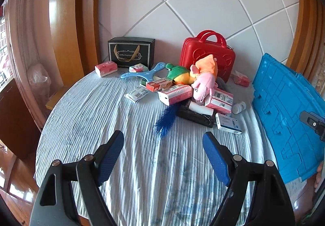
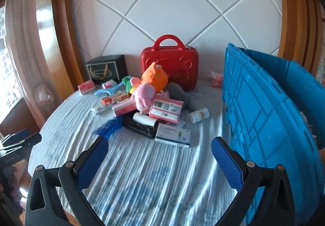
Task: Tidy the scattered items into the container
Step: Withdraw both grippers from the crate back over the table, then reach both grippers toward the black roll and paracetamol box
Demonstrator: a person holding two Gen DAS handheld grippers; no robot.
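Both grippers released over the bed point(image 1: 142, 165)
Left gripper point(image 1: 163, 147), right gripper point(image 2: 160, 149) spread wide, empty — toys point(image 2: 149, 88) and boxes point(image 2: 172, 134) piled mid-bed, crate point(image 2: 264, 114) at its right edge.

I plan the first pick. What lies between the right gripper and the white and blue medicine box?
Only bare striped cloth lies between the open right gripper and the medicine box, as the right wrist view shows.
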